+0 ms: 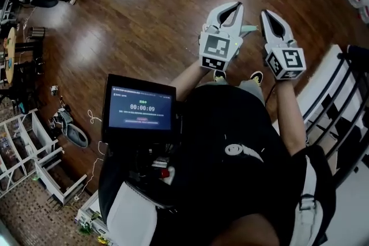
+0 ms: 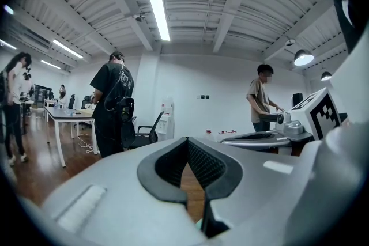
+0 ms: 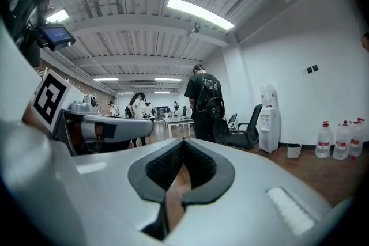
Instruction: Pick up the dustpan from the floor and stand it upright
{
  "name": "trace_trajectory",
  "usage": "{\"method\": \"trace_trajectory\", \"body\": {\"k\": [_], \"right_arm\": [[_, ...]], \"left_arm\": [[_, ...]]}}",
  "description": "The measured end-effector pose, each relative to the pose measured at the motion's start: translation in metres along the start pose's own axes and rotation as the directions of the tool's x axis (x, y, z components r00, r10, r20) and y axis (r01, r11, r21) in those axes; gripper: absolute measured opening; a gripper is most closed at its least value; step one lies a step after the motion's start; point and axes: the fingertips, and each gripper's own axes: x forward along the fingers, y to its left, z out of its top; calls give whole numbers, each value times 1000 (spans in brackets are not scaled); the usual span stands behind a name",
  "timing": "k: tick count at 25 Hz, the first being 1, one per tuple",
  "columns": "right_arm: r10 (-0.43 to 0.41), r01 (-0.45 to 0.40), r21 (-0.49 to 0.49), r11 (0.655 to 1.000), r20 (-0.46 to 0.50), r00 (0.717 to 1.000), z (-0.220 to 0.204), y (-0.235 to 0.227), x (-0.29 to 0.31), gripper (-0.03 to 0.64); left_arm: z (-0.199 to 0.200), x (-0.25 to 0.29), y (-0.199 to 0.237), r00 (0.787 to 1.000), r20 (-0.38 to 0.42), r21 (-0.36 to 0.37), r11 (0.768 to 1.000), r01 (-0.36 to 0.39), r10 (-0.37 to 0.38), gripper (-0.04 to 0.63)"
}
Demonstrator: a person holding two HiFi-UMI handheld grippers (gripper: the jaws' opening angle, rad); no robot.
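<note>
In the head view both grippers are held side by side, waist-high, above the brown wooden floor. My left gripper is shut with nothing in it; its tips meet in front of open room. My right gripper is shut and empty too, its tips touching. A pale green strip shows on the floor between the two grippers, mostly hidden by them; I cannot tell whether it is part of the dustpan. No dustpan is plainly in view. Both gripper views look level across the room.
A screen hangs at the person's chest. A black rack stands at the right and a white shelf at the lower left. A person in black, an office chair, a water dispenser and water bottles stand ahead.
</note>
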Motion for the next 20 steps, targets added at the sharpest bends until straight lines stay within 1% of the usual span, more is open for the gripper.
{"method": "trace_trajectory", "body": {"k": [6, 12, 20], "right_arm": [[12, -12, -14, 1000, -19, 1000, -2, 4, 2, 3], [13, -14, -24, 1000, -19, 1000, 6, 2, 8, 3], [39, -40, -37, 999, -20, 999, -6, 7, 20, 3]], "left_arm": [[-4, 0, 5, 1000, -6, -3, 1000, -10, 10, 20], [4, -1, 8, 1000, 2, -3, 1000, -15, 15, 20], [-8, -2, 22, 999, 4, -3, 999, -45, 45, 20]]}}
